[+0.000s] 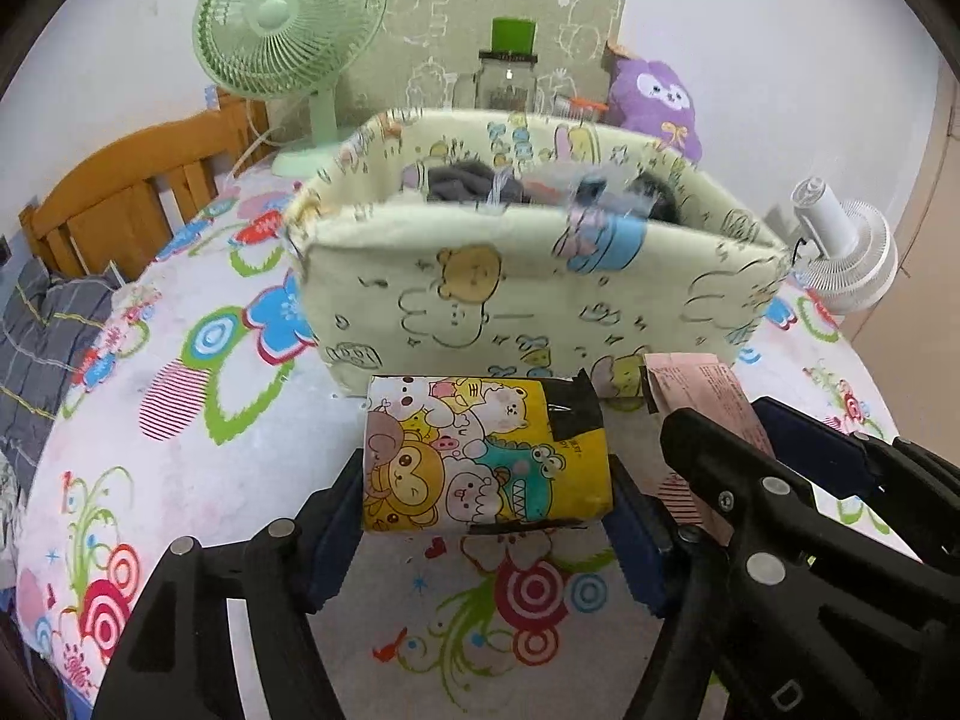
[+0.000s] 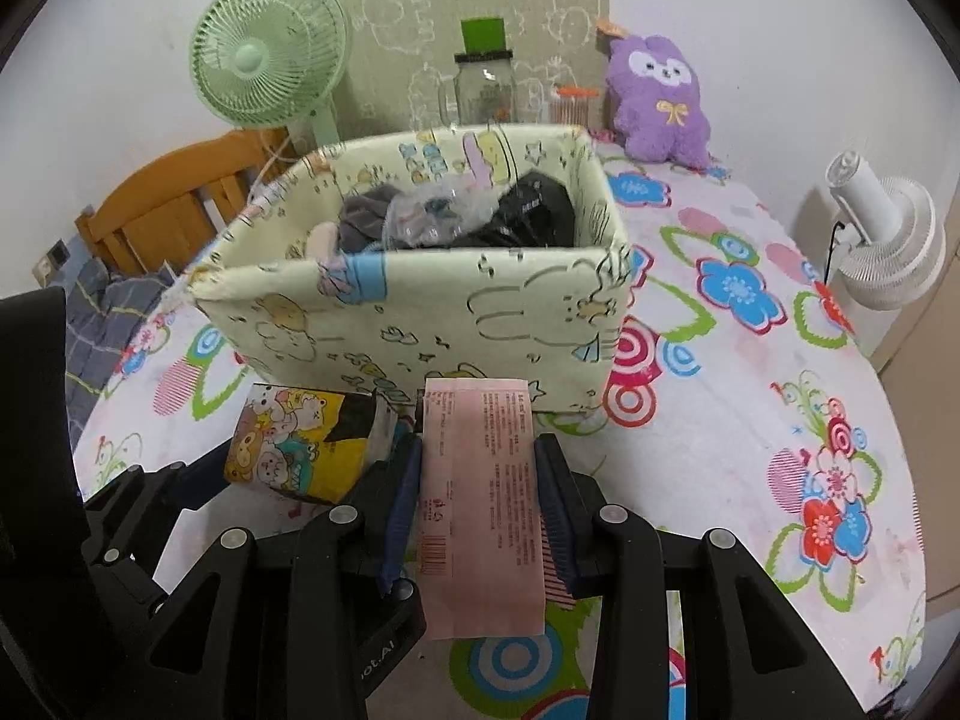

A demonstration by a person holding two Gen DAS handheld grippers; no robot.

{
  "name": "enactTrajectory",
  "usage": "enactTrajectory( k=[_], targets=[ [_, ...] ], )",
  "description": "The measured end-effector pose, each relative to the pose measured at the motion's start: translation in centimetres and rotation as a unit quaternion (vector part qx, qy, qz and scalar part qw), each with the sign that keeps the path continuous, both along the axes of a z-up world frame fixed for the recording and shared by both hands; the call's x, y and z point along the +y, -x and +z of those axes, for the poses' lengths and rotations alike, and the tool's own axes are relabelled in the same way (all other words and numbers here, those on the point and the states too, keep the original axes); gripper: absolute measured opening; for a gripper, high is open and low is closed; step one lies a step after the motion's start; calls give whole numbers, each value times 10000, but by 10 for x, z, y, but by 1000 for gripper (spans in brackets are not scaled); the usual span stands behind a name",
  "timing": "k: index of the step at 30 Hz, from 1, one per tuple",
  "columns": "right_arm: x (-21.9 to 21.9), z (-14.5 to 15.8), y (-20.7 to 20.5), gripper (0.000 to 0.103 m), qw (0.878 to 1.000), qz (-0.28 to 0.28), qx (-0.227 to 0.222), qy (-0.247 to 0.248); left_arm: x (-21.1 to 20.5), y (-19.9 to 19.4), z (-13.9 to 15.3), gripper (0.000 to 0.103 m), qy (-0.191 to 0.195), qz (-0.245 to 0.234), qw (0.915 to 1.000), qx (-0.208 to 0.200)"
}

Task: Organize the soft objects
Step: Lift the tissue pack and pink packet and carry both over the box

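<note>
My left gripper (image 1: 486, 516) is shut on a yellow cartoon-print tissue pack (image 1: 480, 450), held just in front of the cream cartoon-print fabric basket (image 1: 540, 300). My right gripper (image 2: 480, 498) is shut on a pink flat pack (image 2: 480, 492), also held before the basket (image 2: 420, 312). The pink pack (image 1: 702, 396) and the right gripper (image 1: 780, 480) show at the right of the left wrist view. The yellow pack (image 2: 294, 444) shows at the left of the right wrist view. The basket holds dark cloth items (image 2: 528, 210) and a clear plastic bag (image 2: 432, 210).
A flower-print cloth covers the table (image 2: 750, 420). A green fan (image 2: 270, 54), a glass jar with a green lid (image 2: 485, 84) and a purple plush toy (image 2: 657, 96) stand behind the basket. A white fan (image 2: 888, 246) is at the right edge. A wooden chair (image 1: 132, 192) is at the left.
</note>
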State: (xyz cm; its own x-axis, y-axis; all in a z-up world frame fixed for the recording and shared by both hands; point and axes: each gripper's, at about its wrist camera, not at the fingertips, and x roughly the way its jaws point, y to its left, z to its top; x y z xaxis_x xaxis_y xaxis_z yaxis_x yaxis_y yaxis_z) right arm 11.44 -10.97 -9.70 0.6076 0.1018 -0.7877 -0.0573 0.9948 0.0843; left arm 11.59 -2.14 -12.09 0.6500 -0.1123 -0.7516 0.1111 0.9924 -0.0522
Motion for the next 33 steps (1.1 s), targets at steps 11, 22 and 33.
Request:
enactTrajectory(
  k=[11, 22, 33],
  targets=[
    [-7, 35, 27, 41, 9992, -42, -366, -124, -6, 31, 39, 74, -191, -98, 9990, -397],
    [-14, 70, 53, 41, 9975, -118, -701, 4, -15, 61, 73, 74, -191, -241, 9965, -782],
    [-21, 103, 72, 41, 9939, -90, -1101, -15, -21, 78, 103, 74, -241, -198, 9929, -1147]
  ],
)
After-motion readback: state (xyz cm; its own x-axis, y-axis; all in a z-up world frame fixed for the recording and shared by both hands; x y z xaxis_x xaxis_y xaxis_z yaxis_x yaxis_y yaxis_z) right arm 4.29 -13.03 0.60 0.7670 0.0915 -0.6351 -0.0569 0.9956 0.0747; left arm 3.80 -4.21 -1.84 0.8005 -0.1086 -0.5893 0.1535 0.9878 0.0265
